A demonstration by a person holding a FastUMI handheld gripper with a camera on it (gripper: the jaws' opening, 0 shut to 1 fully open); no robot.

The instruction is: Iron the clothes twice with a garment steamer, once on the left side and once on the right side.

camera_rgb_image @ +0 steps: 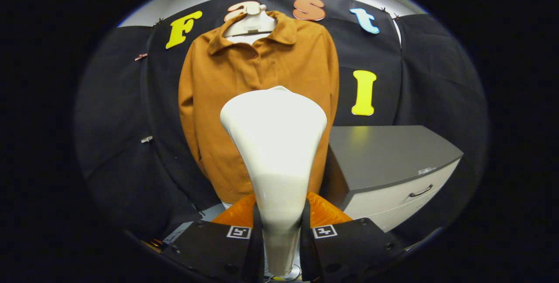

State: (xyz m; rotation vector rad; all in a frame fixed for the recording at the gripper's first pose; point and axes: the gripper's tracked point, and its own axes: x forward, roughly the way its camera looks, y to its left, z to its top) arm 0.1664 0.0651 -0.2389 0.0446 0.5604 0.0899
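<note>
Garment steamer (274, 143): white, upright between the jaws, narrow handle low down between the two fingers, widening upward into a broad rounded head. Head set in front of the lower middle of the shirt, covering part of the placket and hem. Contact between head and cloth not discernible from this angle.

Gripper (281, 230): jaws closed onto the steamer's handle, one finger pressed against each side of it, gap no wider than the handle itself. Square black-and-white marker on the top face of each finger block.

Shirt (227, 82): brown, long-sleeved, collared, buttoned down the front, hung on a white hanger (251, 23) against the black cloth wall (384, 69). Both sleeves hanging straight down beside the body. Left and right halves of the front visible on either side of the steamer head; hem reaching down to just above the fingers.

Orange ribbed part (325, 213): showing on both sides of the handle, just beyond the fingers and below the shirt hem; identity not clear.

Cabinet (393, 160): grey top, pale drawer front with a dark handle, standing just beside the shirt on the right-finger side, against the cloth wall. Top surface bare apart from a small pale patch near its front edge.
</note>
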